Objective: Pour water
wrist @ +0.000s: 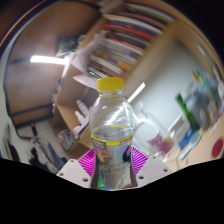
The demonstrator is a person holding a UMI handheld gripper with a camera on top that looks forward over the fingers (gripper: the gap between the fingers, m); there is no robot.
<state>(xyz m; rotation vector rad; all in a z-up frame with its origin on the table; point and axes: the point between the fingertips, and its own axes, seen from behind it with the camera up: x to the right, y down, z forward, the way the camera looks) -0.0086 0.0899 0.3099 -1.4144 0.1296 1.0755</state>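
Bottle (pixel 113 130) sits between the gripper (pixel 112 165) fingers, which pinch its lower body from both sides; magenta pads (pixel 91 158) show at 9 and 3 o'clock of it, pressed against the clear plastic. Yellow cap (pixel 111 85) is on, at 12 o'clock. Bottle appears raised and the whole view tilted. Beyond it, at 1 o'clock, shelves (pixel 125 35) carry stacked books. At 3 o'clock, further off, a desk (pixel 175 95) bears small items too blurred to identify.
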